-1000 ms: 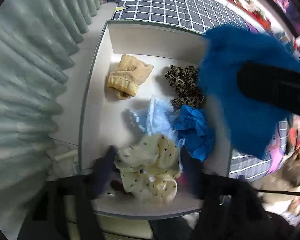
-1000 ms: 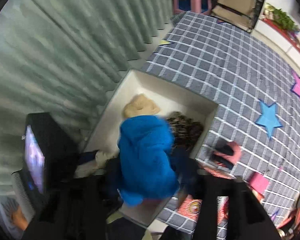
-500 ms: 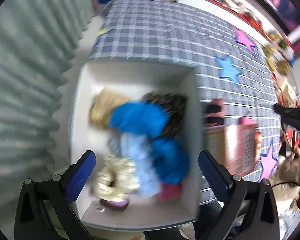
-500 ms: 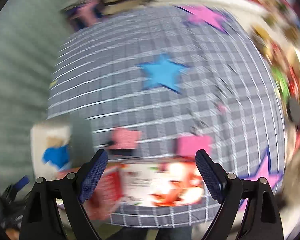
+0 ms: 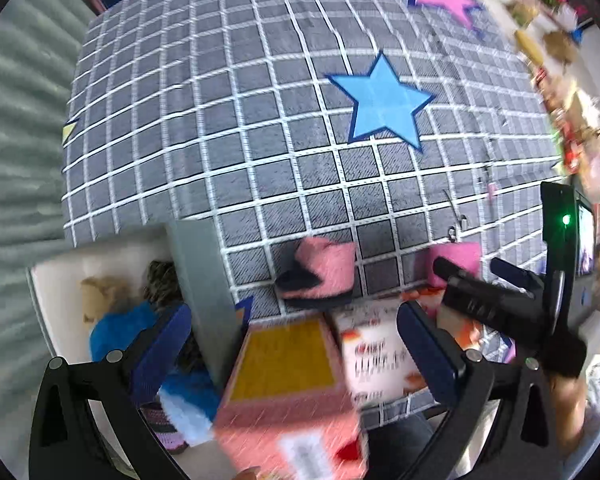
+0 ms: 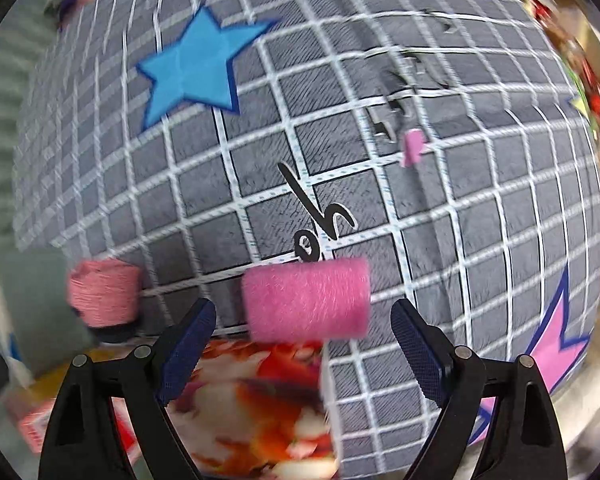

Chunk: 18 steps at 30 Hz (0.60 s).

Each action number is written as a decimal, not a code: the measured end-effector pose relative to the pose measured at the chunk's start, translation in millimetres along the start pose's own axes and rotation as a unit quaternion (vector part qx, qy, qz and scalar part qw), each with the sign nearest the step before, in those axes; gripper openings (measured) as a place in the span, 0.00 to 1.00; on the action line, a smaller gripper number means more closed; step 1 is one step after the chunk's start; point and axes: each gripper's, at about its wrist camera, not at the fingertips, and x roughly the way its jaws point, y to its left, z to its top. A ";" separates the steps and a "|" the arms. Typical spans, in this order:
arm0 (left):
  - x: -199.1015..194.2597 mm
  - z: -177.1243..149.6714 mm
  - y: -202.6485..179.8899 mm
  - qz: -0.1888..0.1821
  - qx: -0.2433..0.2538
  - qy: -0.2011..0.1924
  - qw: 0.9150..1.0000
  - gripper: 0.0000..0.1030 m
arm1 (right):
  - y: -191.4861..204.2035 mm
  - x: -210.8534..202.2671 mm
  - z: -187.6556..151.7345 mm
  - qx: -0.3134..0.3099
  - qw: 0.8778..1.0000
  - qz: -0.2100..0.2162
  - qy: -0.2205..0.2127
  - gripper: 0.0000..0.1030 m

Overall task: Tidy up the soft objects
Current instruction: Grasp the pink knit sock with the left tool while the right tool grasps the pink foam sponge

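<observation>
Right gripper [image 6: 302, 326] wide open, empty, poised just short of a bright pink fuzzy roll [image 6: 306, 300] lying on the grey checked carpet [image 6: 440, 220]. Best to straddle the roll across its short width, press low into the pile, then close gently, as plush compresses and slips. Left gripper [image 5: 288, 344] likewise open, holding nothing, over glossy printed cardboard boxes [image 5: 284, 392]. Second piece, salmon-pink with dark trim [image 5: 320, 276], beside the white bin [image 5: 198, 280] already holding blue, tan and leopard-print fluff
</observation>
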 end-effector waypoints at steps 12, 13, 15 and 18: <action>85.5 33.6 -26.2 0.053 -0.020 0.143 0.988 0.99 | -50.5 -1.2 4.8 -0.006 0.998 0.060 0.001 0.69; 89.7 35.8 -27.6 0.059 -0.021 0.156 0.986 0.96 | -59.6 -8.2 4.1 -0.001 0.998 0.070 -0.007 0.69; 93.5 44.5 -34.4 0.069 -0.016 0.163 0.984 0.96 | -76.2 -23.7 3.7 0.006 0.996 0.085 -0.022 0.69; 106.8 52.5 -43.7 0.088 -0.005 0.197 0.976 0.96 | -95.9 -43.9 -4.5 0.025 0.993 0.106 -0.041 0.69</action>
